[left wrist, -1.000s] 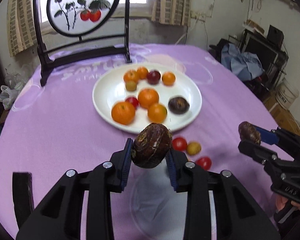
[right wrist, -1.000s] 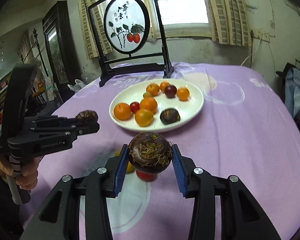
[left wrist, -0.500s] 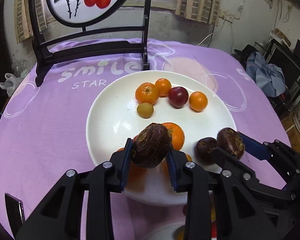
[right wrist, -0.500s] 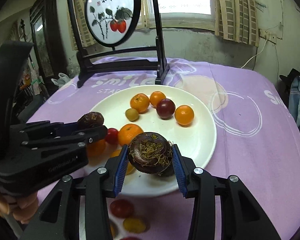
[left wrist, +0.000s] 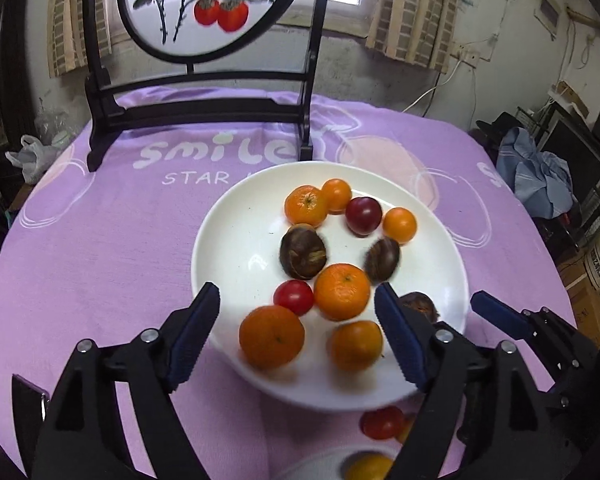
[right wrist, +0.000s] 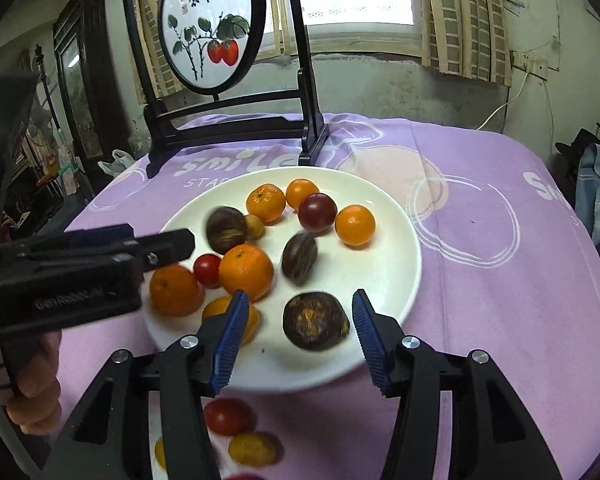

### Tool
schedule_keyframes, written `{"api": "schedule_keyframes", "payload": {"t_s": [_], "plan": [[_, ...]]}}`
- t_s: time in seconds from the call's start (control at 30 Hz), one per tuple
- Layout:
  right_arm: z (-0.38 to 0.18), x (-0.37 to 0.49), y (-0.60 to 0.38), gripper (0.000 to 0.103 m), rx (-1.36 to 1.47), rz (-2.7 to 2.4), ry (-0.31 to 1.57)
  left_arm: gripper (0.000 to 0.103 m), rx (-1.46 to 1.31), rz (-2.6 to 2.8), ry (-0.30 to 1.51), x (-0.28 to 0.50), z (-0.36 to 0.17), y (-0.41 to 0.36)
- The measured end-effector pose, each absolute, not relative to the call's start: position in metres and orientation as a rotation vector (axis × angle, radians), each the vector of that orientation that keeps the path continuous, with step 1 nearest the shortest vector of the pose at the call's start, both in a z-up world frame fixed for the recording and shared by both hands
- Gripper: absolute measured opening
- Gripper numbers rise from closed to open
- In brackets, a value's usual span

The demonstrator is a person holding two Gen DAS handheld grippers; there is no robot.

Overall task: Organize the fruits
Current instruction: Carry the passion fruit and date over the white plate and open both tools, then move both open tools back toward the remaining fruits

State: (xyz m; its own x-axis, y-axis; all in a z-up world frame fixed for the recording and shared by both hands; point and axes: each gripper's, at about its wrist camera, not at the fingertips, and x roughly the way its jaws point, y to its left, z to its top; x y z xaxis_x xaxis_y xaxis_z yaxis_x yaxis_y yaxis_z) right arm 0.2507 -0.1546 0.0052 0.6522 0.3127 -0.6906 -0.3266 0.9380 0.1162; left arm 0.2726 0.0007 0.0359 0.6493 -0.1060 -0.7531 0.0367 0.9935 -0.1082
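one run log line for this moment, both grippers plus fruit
left gripper: opening, empty | right gripper: opening, empty | brown fruits: three loose on white plate | small tomatoes: on purple cloth, not plated

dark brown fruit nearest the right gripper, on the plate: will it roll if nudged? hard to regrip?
The dark brown fruit looks round, so it would probably roll on the smooth white plate, whose raised rim may stop it. Its skin looks rough and matte, so likely not slippery. The right gripper, jaws opening, straddles it without touching.
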Motion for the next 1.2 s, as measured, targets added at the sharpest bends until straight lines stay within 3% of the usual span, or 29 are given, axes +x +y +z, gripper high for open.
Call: {"api": "schedule_keyframes", "payload": {"t_s": [0.23, 0.63, 1.2], "plan": [[0.006, 0.204, -0.169, 0.058, -0.059, 0.401, 0.786, 0.088, -0.096, -0.104, 0.854, 0.221, 0.044, -0.003], [-0.038, 0.138, -0.166, 0.059, -0.174, 0.454, 0.902, 0.09, -0.138, -0.088, 0.961, 0.164, -0.008, 0.013], [-0.053, 0.157, -0.137, 0.059, -0.251, 0.395, 0.921, 0.093, -0.096, -0.114, 0.937, 0.163, -0.018, 0.018]]}}
